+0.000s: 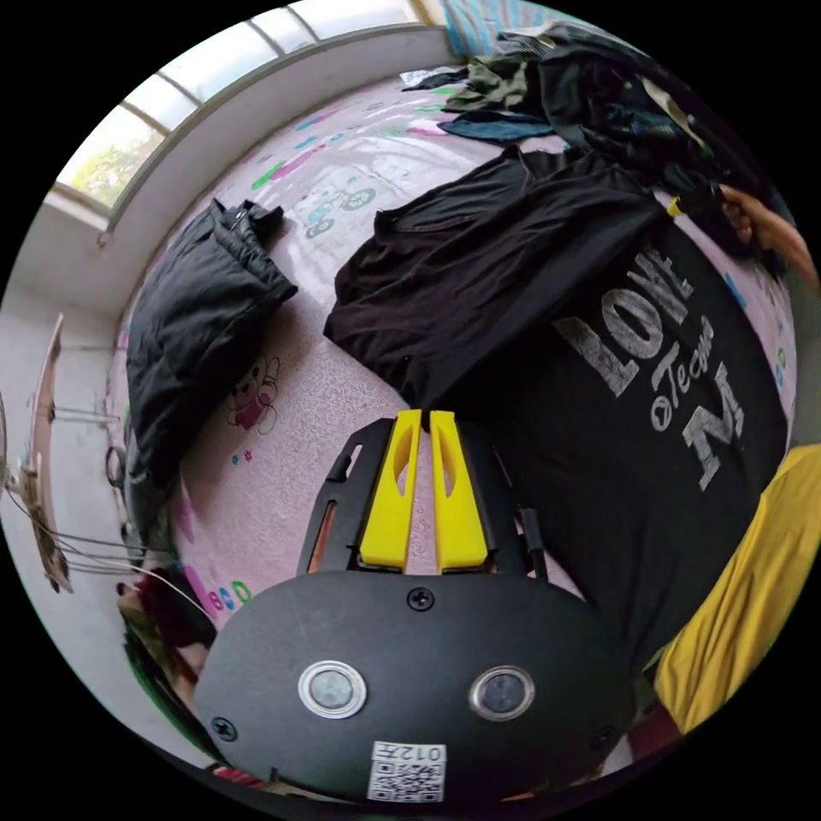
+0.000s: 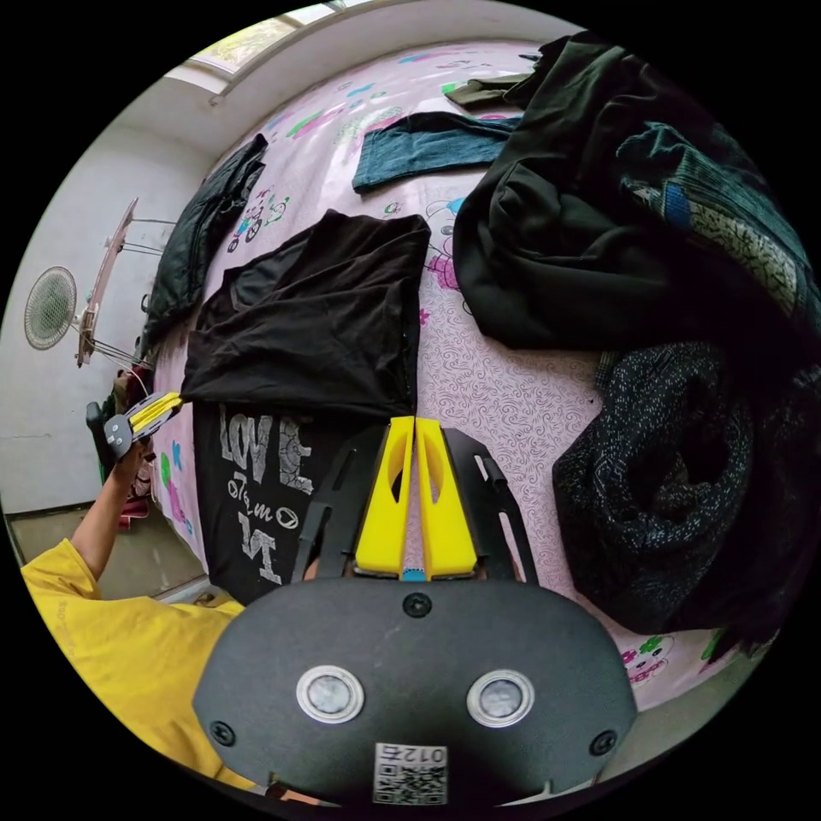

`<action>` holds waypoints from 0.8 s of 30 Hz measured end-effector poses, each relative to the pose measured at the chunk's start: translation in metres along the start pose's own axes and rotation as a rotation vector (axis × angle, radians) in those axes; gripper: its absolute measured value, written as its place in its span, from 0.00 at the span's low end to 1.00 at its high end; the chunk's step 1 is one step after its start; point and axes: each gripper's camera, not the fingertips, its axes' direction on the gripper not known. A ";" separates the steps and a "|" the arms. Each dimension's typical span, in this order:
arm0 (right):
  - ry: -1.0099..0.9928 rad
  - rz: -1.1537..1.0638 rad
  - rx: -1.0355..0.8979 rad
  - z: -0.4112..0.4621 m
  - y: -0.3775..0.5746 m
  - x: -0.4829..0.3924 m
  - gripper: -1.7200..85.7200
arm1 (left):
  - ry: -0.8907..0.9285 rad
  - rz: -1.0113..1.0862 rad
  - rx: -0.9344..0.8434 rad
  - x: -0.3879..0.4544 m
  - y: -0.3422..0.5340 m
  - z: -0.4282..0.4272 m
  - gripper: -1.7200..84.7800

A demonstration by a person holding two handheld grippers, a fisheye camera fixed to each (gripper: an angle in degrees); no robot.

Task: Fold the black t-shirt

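While the black t-shirt (image 1: 547, 342) lies half-folded on the bed (image 1: 282, 462) | left gripper (image 1: 425, 421) fingers clamp its fold corner | right gripper (image 2: 415, 426) fingers clamp the opposite corner

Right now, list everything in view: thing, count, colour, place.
black t-shirt: one, black with pale print, flat on bed, upper part folded over.
bed sheet: one, pink, patterned, under everything.
padded jacket: one, black, near window side.
blue garment: one, dark blue, beyond the t-shirt.
clothes pile: one heap, mostly dark, beside the t-shirt.
knit garment: one, black speckled, near edge.
fan: one, white, by wall.
left gripper: yellow jaws pinching the fold's corner.
right gripper: yellow jaws at the opposite corner.
sleeve: yellow.
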 end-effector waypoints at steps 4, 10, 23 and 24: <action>-0.010 0.006 -0.002 -0.002 -0.005 0.004 0.02 | 0.197 -0.258 0.033 -0.042 0.015 -0.010 0.02; -0.031 0.004 0.001 -0.004 -0.009 0.011 0.02 | 0.244 -0.451 0.172 -0.076 0.009 -0.044 0.02; -0.039 -0.006 -0.002 -0.011 -0.019 0.013 0.03 | 0.301 -0.574 0.098 -0.095 -0.053 -0.026 0.02; -0.048 -0.012 -0.001 -0.014 -0.018 0.014 0.03 | 0.291 -0.581 0.122 -0.099 -0.054 -0.032 0.02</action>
